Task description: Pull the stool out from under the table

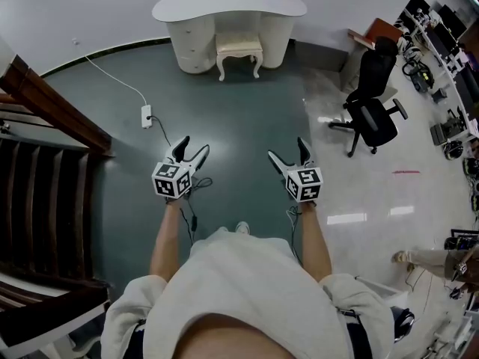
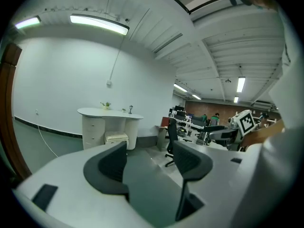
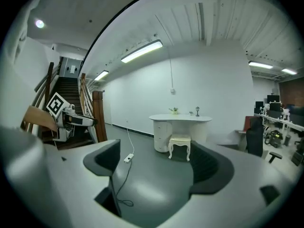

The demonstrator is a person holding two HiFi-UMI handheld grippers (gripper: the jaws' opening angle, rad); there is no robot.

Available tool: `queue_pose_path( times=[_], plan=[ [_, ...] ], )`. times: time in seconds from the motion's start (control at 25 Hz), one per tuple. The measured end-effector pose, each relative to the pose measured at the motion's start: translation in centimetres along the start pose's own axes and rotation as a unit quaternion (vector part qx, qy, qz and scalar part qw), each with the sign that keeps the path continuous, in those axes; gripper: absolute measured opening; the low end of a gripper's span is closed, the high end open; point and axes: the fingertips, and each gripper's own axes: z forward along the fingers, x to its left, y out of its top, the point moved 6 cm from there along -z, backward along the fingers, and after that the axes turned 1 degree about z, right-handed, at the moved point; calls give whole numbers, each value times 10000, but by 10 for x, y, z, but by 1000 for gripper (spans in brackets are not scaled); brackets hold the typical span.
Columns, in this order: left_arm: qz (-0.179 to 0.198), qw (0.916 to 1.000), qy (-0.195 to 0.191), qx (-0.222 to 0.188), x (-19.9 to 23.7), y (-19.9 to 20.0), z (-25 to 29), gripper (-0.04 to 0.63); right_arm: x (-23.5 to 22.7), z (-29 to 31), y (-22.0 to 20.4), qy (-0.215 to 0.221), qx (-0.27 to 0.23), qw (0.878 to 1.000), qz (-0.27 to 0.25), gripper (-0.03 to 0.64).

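Stool well off, not yet reached
Left claw (image 1: 192, 148) and right claw (image 1: 288, 150) gape empty mid-frame; the stool (image 1: 239, 51) sits tucked under the counter (image 1: 228, 4), top centre. Best walk close, then grip its seat rim evenly.

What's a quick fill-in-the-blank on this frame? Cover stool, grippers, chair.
The stool stands tucked ____ the white table.
The jaws of the left gripper and the right gripper are both ____, holding nothing.
In the head view, the black office chair stands to the stool's ____.
Missing: under; open; right.
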Motion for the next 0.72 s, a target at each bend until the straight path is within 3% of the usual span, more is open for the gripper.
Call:
queue_pose_path(
  times=[0.44, 0.72],
  plan=[
    [73, 10000, 22, 40, -24, -4, 24, 281, -25, -7, -18, -73, 157, 9999, 4, 430],
    [54, 9999, 64, 59, -16, -5, 47, 279, -45, 16, -23, -73, 235, 9997, -14, 419]
  ],
)
